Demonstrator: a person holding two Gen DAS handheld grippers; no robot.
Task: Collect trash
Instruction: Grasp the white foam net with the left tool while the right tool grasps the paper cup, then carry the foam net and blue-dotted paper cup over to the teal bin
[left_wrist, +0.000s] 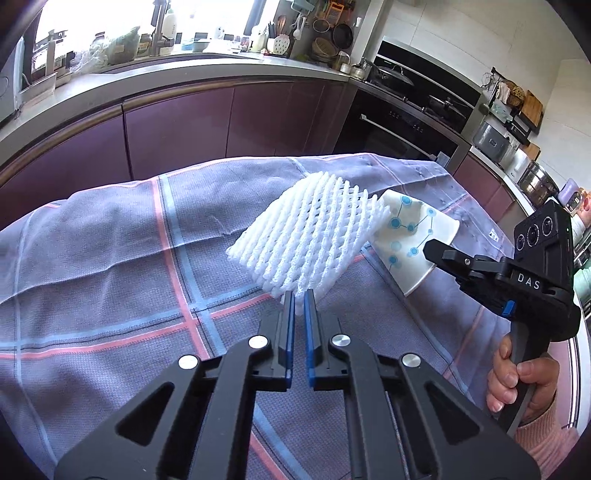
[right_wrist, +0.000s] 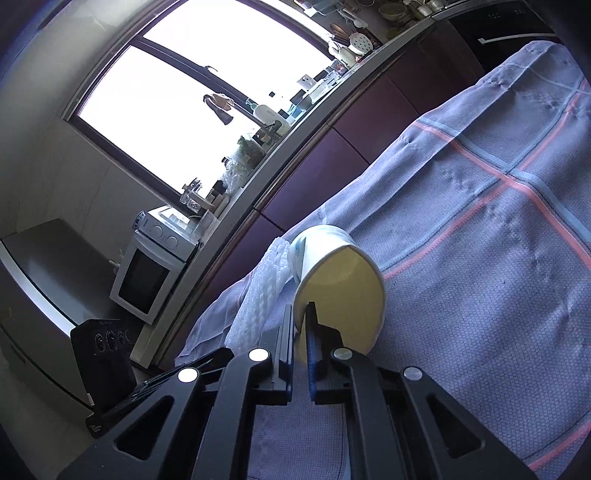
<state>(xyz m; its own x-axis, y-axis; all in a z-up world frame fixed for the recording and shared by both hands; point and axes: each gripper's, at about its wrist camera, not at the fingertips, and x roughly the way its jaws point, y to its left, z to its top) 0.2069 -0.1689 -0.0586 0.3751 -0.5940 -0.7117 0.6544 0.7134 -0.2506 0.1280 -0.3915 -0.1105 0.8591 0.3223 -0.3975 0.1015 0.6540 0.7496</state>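
Left wrist: left gripper (left_wrist: 300, 301) pinching corner of white foam net (left_wrist: 301, 236), lifted off the checked cloth (left_wrist: 110, 258); paper cup (left_wrist: 410, 236) at 3 o'clock of net.
Right wrist: right gripper (right_wrist: 301, 314) clamped on cup rim, one finger inside.
Both items grabbed, nothing binned; no bin visible.

Left tool (left_wrist: 300, 301) pinches white foam net (left_wrist: 301, 236) beside tipped paper cup (left_wrist: 413, 236)

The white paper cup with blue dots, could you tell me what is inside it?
The white paper cup with blue dots shows a bare yellowish inside, entered only by one finger of the right gripper, shut on its rim. Its bottom is hidden.
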